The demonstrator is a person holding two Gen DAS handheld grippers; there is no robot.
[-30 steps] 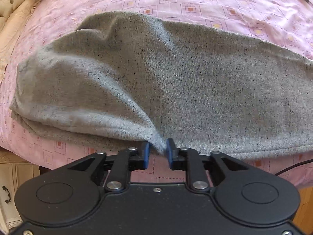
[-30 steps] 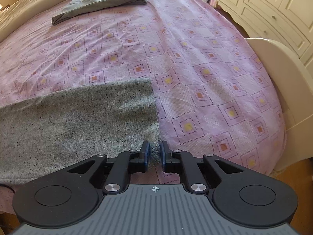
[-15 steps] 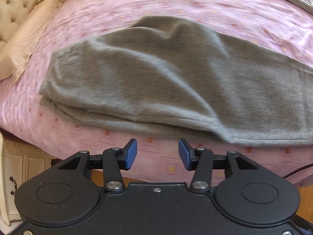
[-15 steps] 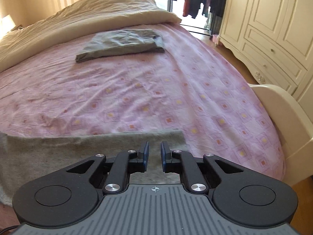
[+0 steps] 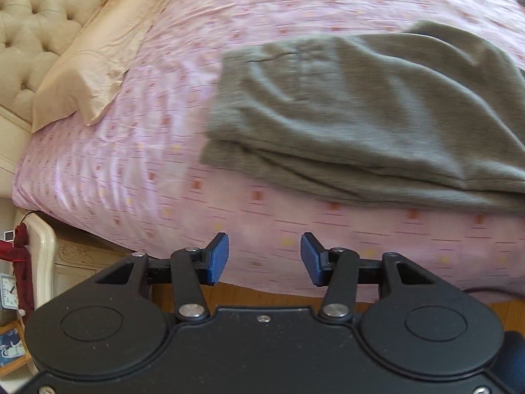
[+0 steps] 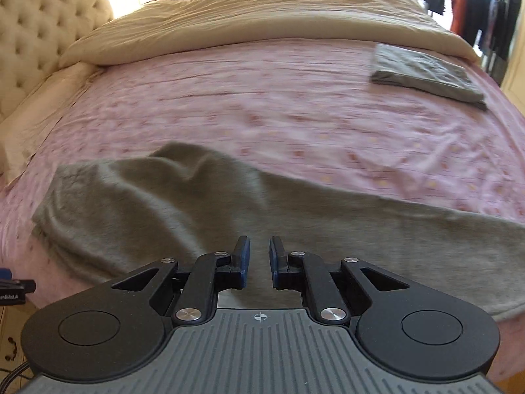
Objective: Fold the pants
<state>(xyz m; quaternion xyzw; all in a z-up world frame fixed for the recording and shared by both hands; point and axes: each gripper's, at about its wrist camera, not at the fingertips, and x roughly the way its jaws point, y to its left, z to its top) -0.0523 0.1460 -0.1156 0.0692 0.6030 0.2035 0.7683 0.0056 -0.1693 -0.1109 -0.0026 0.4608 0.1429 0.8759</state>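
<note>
Your bed (image 6: pixel 295 124), spread with a pink patterned sheet, filled the room below a tufted headboard (image 6: pixel 36 32) at ten o'clock. A cream duvet (image 6: pixel 262 16) lay at twelve o'clock. The grey pants (image 6: pixel 197 203) lay folded lengthwise along the near edge. Your left gripper (image 5: pixel 264 257) stood spread and empty; your right gripper (image 6: pixel 259 259) showed a narrow gap, pinching nothing.

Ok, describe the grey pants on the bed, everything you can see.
The pants are grey, of a soft knit-looking fabric, and lie folded lengthwise in layers near the front edge of the bed, on its pink patterned sheet. In the left view their stacked edges show, one layer jutting out under the other. The top is rumpled in low ridges, with one hump at the far edge. Only the sheet touches them: neither gripper holds them. The picture is blurred, so finer detail is lost.
</note>
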